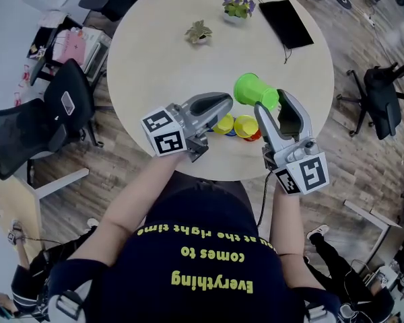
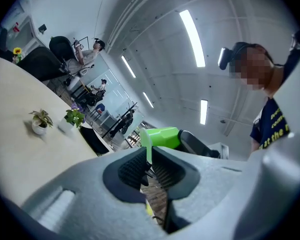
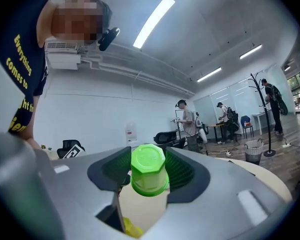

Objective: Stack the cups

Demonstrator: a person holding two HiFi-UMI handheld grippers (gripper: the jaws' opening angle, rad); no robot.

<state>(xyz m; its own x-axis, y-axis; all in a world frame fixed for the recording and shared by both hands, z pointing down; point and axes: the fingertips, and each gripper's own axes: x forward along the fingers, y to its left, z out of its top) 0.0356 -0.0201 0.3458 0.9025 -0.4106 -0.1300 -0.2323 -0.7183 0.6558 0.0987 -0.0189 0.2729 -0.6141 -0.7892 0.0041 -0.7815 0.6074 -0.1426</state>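
Step in hand: transfer of the green cup (image 1: 256,91), which is lifted off the table (image 1: 155,66) and lies on its side between the two tools. The left gripper (image 2: 151,168) has its jaws almost together, pinching the thin wall at the cup's rim. The right gripper (image 3: 148,176) has its jaws part-way apart around the cup body, base toward its camera, with both pads apparently against the sides. The remaining cups (image 1: 246,125), two with yellow showing on top and blue and red beside them, stand on the table just below and between the grippers; how they are nested cannot be determined. Next move, as judged: confirm one firm grip, release the other, turn the cup to match the stack, and align its mouth squarely over a yellow cup before lowering. A double grip risks buckling the thin rim. Two small potted plants (image 1: 199,32) and a black pouch (image 1: 286,22) lie well apart on the far side and do not obstruct. Office chairs (image 1: 67,106) surround the table.
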